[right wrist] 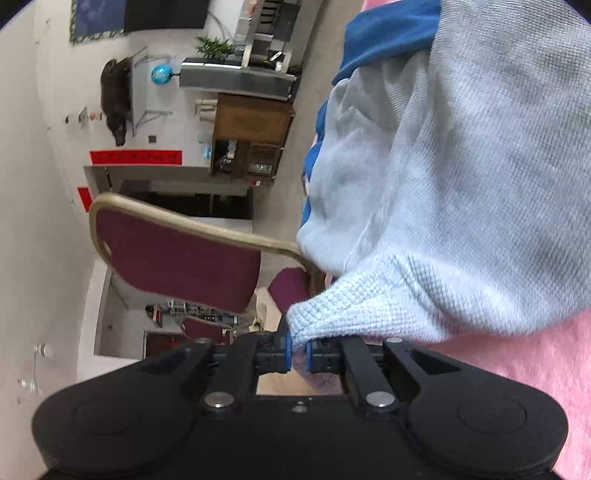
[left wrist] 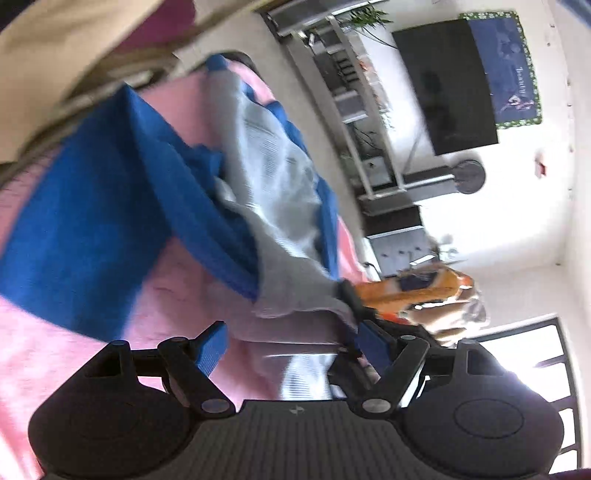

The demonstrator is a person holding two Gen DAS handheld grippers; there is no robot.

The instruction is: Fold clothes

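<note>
The right gripper is closed narrow, pinching the ribbed hem of a pale grey-blue knit garment. From there the garment's long axis runs up and away to the right, over a pink cover and a blue cloth.

The left gripper stands wide, holding nothing, with the garment directly ahead between its blue pads. The left is judged nearer the free edge for the next grab.

Only the left view shows the right gripper clamped at the garment's near right corner. Only the right view shows a maroon chair.
</note>
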